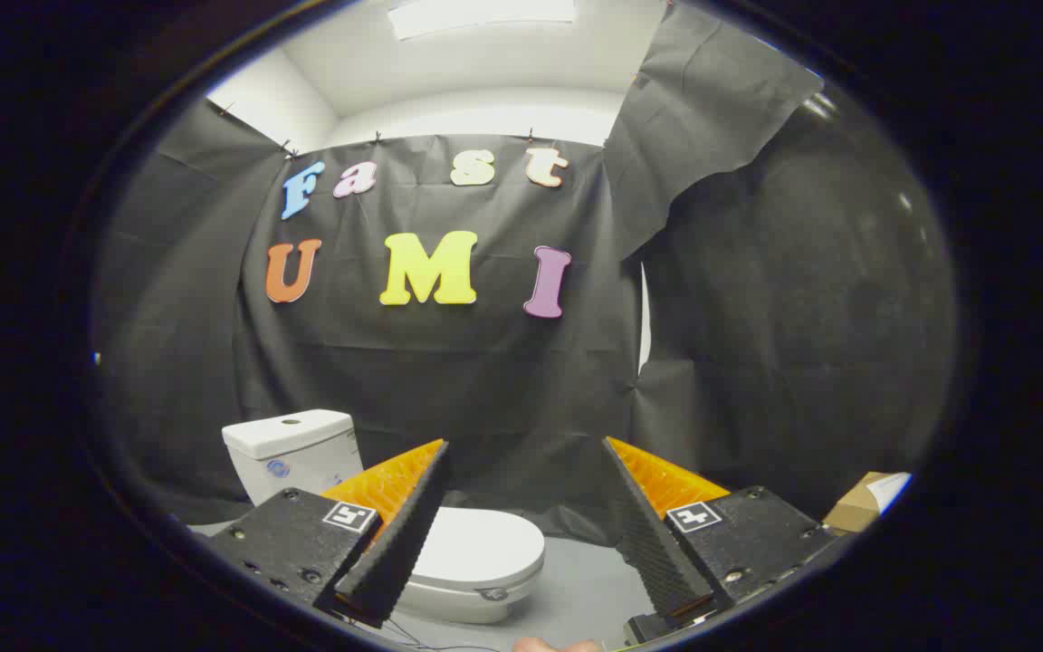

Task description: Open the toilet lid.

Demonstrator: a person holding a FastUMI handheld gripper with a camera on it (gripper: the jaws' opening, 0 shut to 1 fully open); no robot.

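A small white toilet stands on the grey floor ahead of me, its lid (485,548) lying flat and shut over the bowl. Its white tank (291,448) rises behind, against the black cloth wall. My gripper (526,448) is open, fingers spread wide with nothing between them. The left finger (399,525) crosses in front of the lid's left part and the tank's lower right corner. The right finger (653,525) is off to the right of the toilet. The gripper hangs above and short of the lid, not touching it.
Black cloth walls close in the booth behind and to the right. A brown cardboard box (865,503) sits at the far right beyond the right finger. Grey floor (580,580) lies between the toilet and the right finger. A fingertip of the person's hand (556,645) peeks in below.
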